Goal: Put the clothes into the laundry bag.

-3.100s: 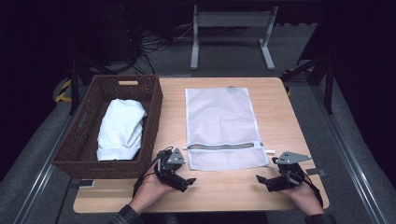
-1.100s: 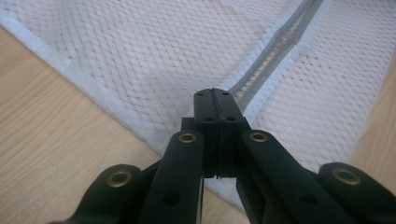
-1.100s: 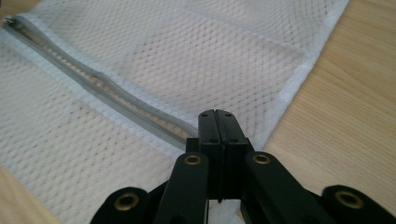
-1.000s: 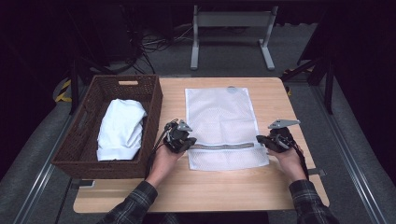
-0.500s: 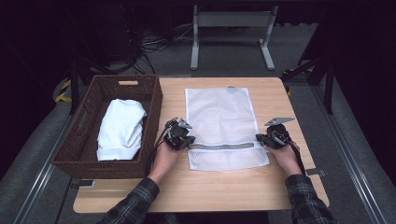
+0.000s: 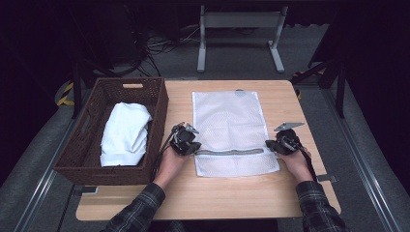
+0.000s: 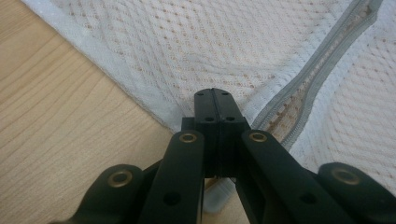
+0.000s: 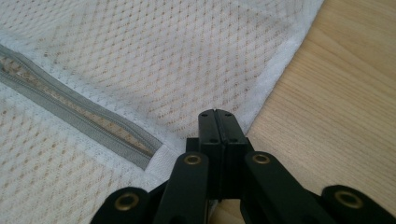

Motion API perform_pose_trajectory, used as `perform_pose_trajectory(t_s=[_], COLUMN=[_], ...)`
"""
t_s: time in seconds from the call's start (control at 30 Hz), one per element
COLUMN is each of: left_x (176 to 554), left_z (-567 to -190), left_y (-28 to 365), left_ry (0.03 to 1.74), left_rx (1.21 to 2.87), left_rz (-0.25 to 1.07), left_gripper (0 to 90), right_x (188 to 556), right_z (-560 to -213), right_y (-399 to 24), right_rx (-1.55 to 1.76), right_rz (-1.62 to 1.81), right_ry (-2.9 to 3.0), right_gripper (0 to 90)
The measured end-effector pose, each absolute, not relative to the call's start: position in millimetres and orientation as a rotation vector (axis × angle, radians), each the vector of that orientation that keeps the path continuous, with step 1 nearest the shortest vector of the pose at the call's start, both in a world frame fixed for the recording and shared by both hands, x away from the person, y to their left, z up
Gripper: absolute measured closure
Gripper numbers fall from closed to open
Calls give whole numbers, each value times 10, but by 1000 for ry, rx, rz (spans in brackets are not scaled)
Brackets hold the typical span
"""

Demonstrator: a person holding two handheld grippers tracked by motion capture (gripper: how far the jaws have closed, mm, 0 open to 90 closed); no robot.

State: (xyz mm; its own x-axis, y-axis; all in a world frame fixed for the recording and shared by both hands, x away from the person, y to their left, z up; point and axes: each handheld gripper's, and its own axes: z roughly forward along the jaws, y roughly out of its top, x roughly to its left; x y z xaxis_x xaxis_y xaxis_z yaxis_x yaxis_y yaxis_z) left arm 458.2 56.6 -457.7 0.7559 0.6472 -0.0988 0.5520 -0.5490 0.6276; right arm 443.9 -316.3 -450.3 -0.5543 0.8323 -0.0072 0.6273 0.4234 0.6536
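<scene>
Both tools, the left tool (image 6: 189, 146) and the right tool (image 6: 272, 145), are clenched at opposite edges of the mesh bag (image 6: 230, 128), near its zipper (image 6: 229, 152), on the counter (image 6: 300, 188).

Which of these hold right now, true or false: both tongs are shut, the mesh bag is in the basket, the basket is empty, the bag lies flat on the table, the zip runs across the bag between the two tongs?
1. Both the left tongs and the right tongs are shut. True.
2. The mesh bag is in the basket. False: it is on the table, right of the basket.
3. The basket is empty. False: a folded white cloth lies in it.
4. The bag lies flat. True.
5. The zip runs across the bag between the tongs. True.
</scene>
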Motion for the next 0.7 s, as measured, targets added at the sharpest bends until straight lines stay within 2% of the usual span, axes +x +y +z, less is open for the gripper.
perform_pose_trajectory(t_s=[0.7], left_x=[4479], left_z=[-4575], left_y=[385], left_ry=[818], left_rx=[2313], left_rz=[93], left_gripper=[900], right_x=[4217], right_z=[-4454], right_y=[-3370], right_rx=[1280], right_rz=[781], right_ry=[2372], right_gripper=[900])
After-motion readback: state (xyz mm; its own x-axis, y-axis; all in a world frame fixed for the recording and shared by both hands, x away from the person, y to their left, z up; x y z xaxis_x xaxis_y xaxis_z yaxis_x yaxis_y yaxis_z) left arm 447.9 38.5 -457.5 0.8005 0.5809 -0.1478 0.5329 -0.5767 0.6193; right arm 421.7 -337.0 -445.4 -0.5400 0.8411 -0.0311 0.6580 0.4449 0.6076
